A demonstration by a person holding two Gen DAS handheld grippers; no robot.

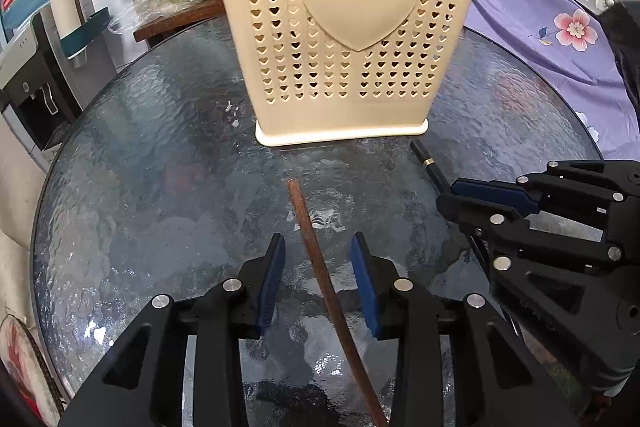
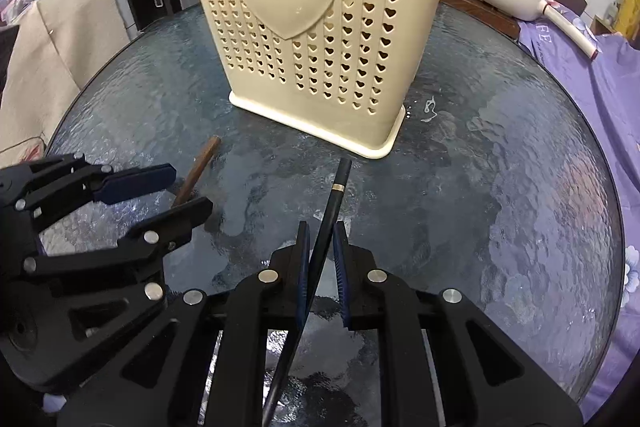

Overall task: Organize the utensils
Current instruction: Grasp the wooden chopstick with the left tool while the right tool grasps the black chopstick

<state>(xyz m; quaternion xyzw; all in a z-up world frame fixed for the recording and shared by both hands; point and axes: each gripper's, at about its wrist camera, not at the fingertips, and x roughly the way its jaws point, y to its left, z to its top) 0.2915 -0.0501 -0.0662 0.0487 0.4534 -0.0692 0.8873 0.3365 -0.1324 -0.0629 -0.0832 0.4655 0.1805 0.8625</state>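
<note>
In right view, right tool pinches black chopstick.

two chopsticks on table before utensil basket

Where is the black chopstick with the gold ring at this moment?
In the right wrist view, the black chopstick lies between the fingers of the right gripper, its ringed end pointing toward the base of the cream utensil holder.

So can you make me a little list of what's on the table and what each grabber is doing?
table: round glass table
holder: cream utensil basket with heart holes, standing upright
left gripper: open, around a brown chopstick lying on the glass
right gripper: nearly shut around a black chopstick
chopstick tips: both point toward the basket
</note>
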